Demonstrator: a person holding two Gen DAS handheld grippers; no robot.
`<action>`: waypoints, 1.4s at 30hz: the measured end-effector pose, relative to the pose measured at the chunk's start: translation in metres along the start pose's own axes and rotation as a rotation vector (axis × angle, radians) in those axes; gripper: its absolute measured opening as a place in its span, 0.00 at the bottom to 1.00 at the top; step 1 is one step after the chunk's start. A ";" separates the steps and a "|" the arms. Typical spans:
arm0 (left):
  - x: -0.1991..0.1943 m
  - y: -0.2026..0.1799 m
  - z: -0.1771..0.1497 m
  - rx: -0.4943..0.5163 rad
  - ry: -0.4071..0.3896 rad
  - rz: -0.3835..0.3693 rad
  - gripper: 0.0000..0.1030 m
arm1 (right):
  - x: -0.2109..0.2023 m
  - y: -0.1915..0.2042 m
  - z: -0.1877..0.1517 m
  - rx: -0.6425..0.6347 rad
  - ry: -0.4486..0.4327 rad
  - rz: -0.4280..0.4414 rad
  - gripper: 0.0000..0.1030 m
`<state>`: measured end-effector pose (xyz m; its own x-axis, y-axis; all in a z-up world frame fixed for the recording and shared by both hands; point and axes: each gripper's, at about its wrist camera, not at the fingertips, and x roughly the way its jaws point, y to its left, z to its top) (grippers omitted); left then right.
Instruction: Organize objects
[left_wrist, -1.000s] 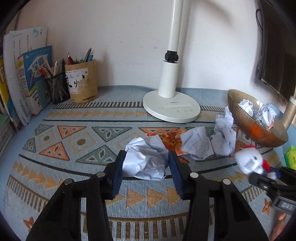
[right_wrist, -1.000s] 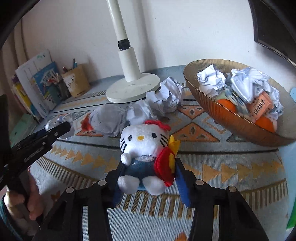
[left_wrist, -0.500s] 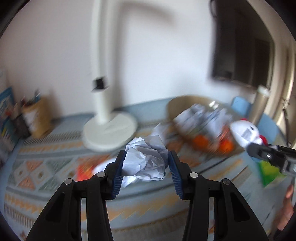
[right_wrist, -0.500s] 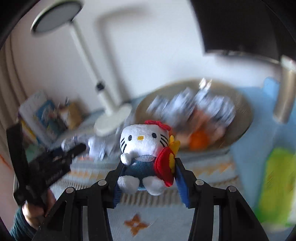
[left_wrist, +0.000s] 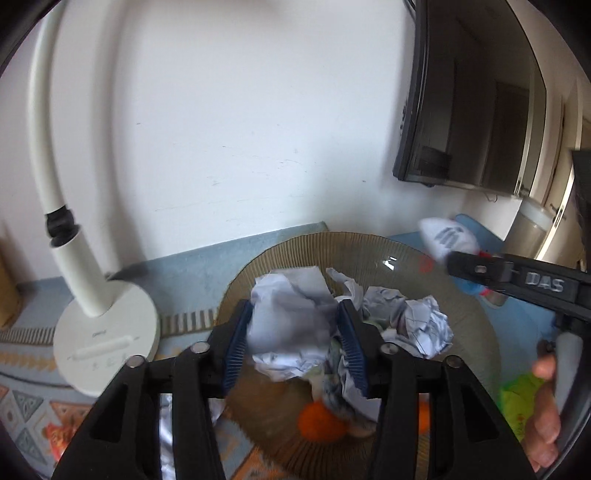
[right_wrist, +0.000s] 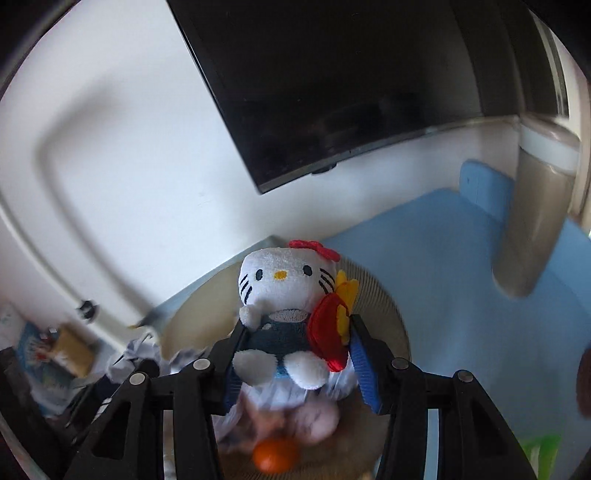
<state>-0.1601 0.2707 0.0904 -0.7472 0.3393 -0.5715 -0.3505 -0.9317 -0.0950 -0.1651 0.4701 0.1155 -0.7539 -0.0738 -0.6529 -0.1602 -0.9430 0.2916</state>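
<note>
My left gripper (left_wrist: 293, 339) hangs over the amber ribbed bowl (left_wrist: 461, 295). A crumpled paper ball (left_wrist: 291, 325) sits blurred between its blue pads; the jaws are opening and slim gaps show on both sides of the ball. More paper balls (left_wrist: 417, 325) and an orange (left_wrist: 321, 424) lie in the bowl. My right gripper (right_wrist: 295, 354) holds a white cat plush toy (right_wrist: 284, 284) with a red bow, upright between the pads, above the bowl's rim (right_wrist: 391, 306). Its jaws are opening too, with the plush still in place. In the left wrist view the plush (left_wrist: 447, 240) shows at the right.
A white desk lamp (left_wrist: 107, 339) stands left of the bowl on the patterned mat. A dark monitor (left_wrist: 472, 110) hangs on the wall at the right. A green packet (left_wrist: 517, 398) and a grey tumbler (right_wrist: 532, 221) sit on the blue surface right of the bowl. A hand (left_wrist: 543, 424) grips the right tool.
Both grippers lifted off the mat and swung right to above the bowl, one carrying the paper ball, the other the plush. The left jaws now stand wider and the ball looks loose.
</note>
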 end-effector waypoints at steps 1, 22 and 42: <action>0.003 0.000 -0.001 -0.001 0.007 -0.013 0.67 | 0.007 0.000 0.002 -0.012 0.011 -0.006 0.58; -0.160 0.109 -0.078 -0.232 -0.007 0.117 0.99 | -0.095 0.023 -0.080 -0.115 0.028 0.136 0.69; -0.177 0.195 -0.172 -0.309 0.092 0.515 0.99 | -0.050 0.106 -0.214 -0.432 0.057 0.051 0.80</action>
<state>0.0010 0.0066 0.0332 -0.7204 -0.1650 -0.6737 0.2339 -0.9722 -0.0119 -0.0080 0.3042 0.0302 -0.7153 -0.1300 -0.6866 0.1665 -0.9860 0.0132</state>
